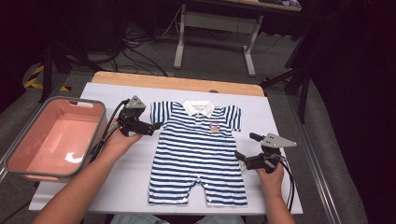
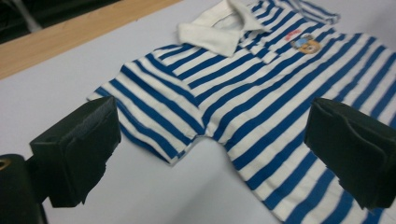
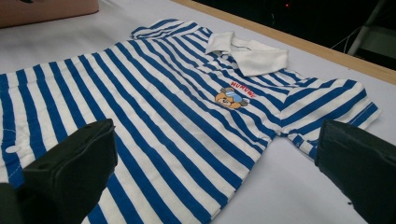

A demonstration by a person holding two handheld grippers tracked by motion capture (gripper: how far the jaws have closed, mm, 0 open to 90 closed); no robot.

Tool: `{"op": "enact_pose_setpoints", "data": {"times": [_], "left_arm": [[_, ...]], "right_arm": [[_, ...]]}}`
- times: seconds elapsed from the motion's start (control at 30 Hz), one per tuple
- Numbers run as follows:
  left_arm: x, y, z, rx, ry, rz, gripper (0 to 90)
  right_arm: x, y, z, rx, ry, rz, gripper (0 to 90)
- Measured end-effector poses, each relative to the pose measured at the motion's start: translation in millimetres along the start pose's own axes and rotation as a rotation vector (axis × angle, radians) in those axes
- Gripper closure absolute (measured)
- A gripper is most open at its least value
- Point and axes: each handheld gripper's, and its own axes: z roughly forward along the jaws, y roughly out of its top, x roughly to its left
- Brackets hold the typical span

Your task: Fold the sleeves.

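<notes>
White table cover (image 1: 116,186) carries our striped baby romper (image 1: 198,149), soft, light and floppy; left gripper (image 1: 156,126) and right gripper (image 1: 239,156) gape released, so we should pinch its sleeve hems.

text: small red lettering arched over the bear emblem (image 3: 232,98) | on: chest of the blue-and-white striped romper (image 3: 154,107) | legibility: blurred, looks like "HUNGRY", not certain | other readable text, labels, numbers: none
</notes>
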Motion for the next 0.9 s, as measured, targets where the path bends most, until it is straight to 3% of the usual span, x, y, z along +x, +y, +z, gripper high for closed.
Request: {"op": "enact_pose_setpoints", "data": {"times": [0.13, 0.27, 0.4, 0.57, 0.9], "left_arm": [[6.5, 3.6, 10.4, 0.038, 0.010, -0.036, 10.6], [15.1, 5.1, 18.5, 0.051, 0.003, -0.109, 17.2], [18.4, 5.3, 24.5, 0.049, 0.017, -0.129, 18.5], [21.9, 9.4, 34.5, 0.089, 0.078, -0.144, 14.5], [37.7, 11.5, 48.4, 0.144, 0.153, -0.250, 19.9]], "right_arm": [[0.4, 0.1, 0.1, -0.003, 0.005, 0.001, 0.0], [-0.4, 0.0, -1.0, -0.007, 0.013, 0.017, 0.0], [-0.7, 0.0, -1.8, -0.017, 0.016, 0.017, 0.0], [-0.8, 0.0, -1.8, -0.020, 0.029, 0.027, 0.0], [-0.9, -0.2, -1.8, -0.019, 0.030, 0.032, 0.0]]}}
